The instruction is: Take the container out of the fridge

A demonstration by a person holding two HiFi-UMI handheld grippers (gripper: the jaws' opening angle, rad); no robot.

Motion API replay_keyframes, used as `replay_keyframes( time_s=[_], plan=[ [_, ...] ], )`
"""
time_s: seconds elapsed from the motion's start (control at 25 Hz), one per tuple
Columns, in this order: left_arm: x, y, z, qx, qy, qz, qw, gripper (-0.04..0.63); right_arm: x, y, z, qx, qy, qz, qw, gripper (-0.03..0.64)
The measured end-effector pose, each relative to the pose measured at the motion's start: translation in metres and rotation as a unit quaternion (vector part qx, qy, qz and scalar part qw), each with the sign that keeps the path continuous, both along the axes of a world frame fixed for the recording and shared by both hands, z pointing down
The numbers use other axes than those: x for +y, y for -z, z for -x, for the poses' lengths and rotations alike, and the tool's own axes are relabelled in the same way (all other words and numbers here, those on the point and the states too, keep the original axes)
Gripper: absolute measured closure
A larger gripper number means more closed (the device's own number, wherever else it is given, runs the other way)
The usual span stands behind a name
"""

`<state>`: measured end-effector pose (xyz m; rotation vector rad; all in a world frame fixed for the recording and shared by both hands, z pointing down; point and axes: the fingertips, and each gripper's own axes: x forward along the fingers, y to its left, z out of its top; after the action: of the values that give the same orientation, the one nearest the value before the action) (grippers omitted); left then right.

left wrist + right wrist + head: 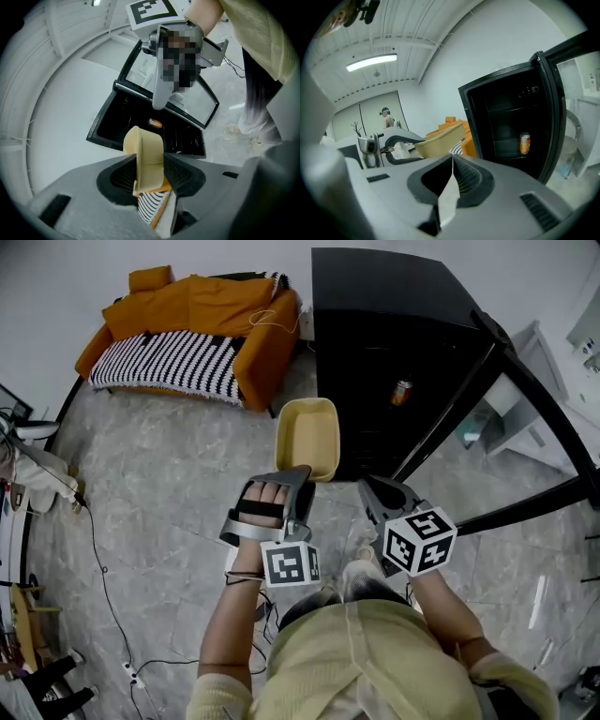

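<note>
A pale yellow open container (307,437) hangs in the air in front of the black fridge (389,343), outside its opening. My left gripper (292,482) is shut on the container's near wall; in the left gripper view the wall (146,157) stands pinched between both pads. My right gripper (378,495) is beside it on the right, shut with nothing in it, its tips meeting (452,158). In the right gripper view the container (439,139) shows just left of the fridge opening.
The fridge door (530,442) stands open to the right. An orange drink can (401,391) sits on a shelf inside. An orange sofa (202,329) with a striped blanket stands at the back left. Cables (103,568) lie on the grey floor at the left.
</note>
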<state>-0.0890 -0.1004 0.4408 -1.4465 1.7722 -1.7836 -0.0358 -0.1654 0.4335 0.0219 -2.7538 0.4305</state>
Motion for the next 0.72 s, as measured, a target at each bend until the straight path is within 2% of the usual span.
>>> replay_keyframes(
  time_s=[0.36,0.72],
  plan=[
    [0.036,-0.010,-0.014,0.009,-0.001,0.007,0.9999,0.410,0.034,0.000,-0.010,0.001,0.002,-0.004,1.000,0.588],
    [0.049,-0.020,-0.035,0.011,-0.009,0.018,0.9997,0.411,0.041,0.000,-0.030,0.001,-0.004,-0.006,1.000,0.588]
  ],
)
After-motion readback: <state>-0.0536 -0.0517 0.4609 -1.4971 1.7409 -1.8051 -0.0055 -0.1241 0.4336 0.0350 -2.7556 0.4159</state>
